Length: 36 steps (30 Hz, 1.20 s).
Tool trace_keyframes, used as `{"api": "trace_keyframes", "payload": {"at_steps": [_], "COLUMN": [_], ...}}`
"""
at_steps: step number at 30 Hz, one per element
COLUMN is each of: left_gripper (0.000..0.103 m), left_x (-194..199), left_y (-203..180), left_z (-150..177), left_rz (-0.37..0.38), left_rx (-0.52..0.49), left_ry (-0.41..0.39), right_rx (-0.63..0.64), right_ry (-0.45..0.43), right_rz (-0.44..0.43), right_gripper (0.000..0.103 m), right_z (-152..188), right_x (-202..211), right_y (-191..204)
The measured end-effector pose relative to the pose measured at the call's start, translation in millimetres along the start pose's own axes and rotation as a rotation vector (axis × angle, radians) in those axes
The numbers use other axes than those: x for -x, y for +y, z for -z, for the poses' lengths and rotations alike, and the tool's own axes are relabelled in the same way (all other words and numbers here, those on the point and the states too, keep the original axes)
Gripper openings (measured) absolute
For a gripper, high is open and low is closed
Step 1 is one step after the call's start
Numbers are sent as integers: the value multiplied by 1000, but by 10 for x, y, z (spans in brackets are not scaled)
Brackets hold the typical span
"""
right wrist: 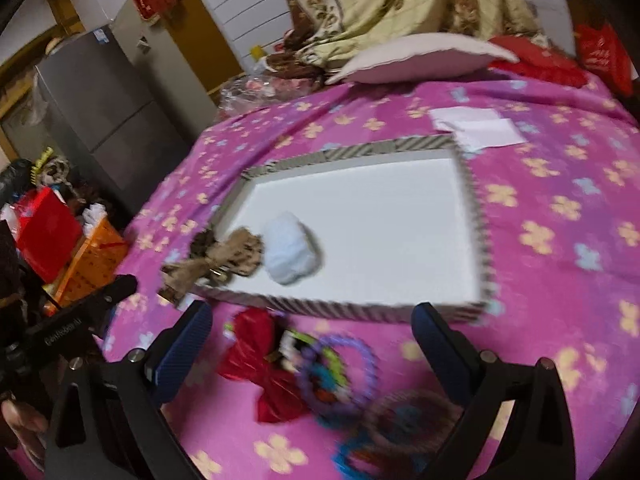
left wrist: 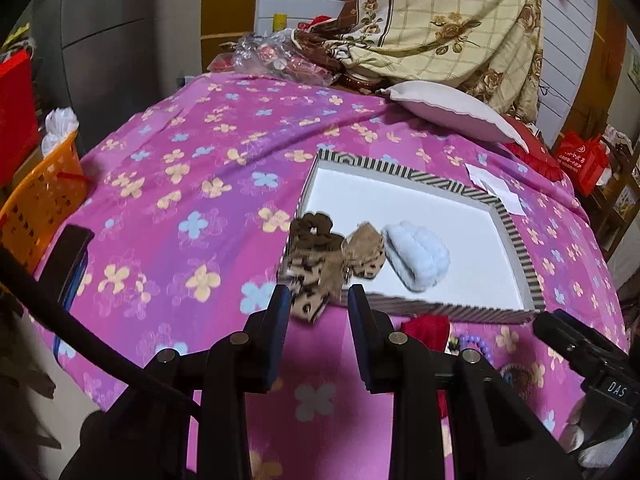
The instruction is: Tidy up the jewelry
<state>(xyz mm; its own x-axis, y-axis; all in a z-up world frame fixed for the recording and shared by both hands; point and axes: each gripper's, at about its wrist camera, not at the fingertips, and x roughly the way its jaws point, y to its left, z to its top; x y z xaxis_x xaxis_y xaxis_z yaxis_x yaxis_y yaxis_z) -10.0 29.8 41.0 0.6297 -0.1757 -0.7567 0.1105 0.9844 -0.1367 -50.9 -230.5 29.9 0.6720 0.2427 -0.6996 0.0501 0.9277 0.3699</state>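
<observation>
A striped-rim tray with a white floor lies on the pink flowered bedspread. In its near left corner sit a pale blue fluffy scrunchie and a leopard-print bow whose tail hangs over the rim. My left gripper stands open just short of that tail, and the right wrist view shows a gap between them. My right gripper is wide open above a red bow, purple bead bracelets and a brown woven ring, holding nothing.
An orange basket stands off the bed's left edge. A white pillow, a folded floral quilt and a plastic bag lie at the far side. White paper sits behind the tray.
</observation>
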Motion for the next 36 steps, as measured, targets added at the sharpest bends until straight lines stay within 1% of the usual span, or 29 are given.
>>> {"api": "trace_keyframes", "payload": {"at_steps": [6,10,16,20,22,25,26,30,34,36], "left_gripper": [51,50,51,55,56,56,56,56,57,57], "left_x": [-22,-67,-139,-183,-207,-245,-268,-345,-407,-442], "left_y": [12,-39,-144,-217,-255,-312,-329,-377,-431,-462], "left_z": [190,302,396,456,483,511,528,581,604,613], "left_rz": [28,71,102,147,171,185,190,211,217,220], "left_rx": [11,15,15,33,45,51,55,79,101,112], "left_ry": [45,89,131,170,189,209,222,258,278,289], "right_rx": [54,40,50,72,72,43,34,21,63,91], "right_ry": [5,14,26,34,47,76,84,108,133,153], "right_rz": [89,103,133,180,197,207,208,214,211,216], "right_gripper": [102,102,102,101,96,84,78,72,68,62], "right_z": [154,247,372,430,469,505,515,569,595,600], "right_x": [181,245,254,239,228,211,210,195,86,0], "right_y": [-112,-210,-258,-283,-334,-491,-538,-680,-638,-620]}}
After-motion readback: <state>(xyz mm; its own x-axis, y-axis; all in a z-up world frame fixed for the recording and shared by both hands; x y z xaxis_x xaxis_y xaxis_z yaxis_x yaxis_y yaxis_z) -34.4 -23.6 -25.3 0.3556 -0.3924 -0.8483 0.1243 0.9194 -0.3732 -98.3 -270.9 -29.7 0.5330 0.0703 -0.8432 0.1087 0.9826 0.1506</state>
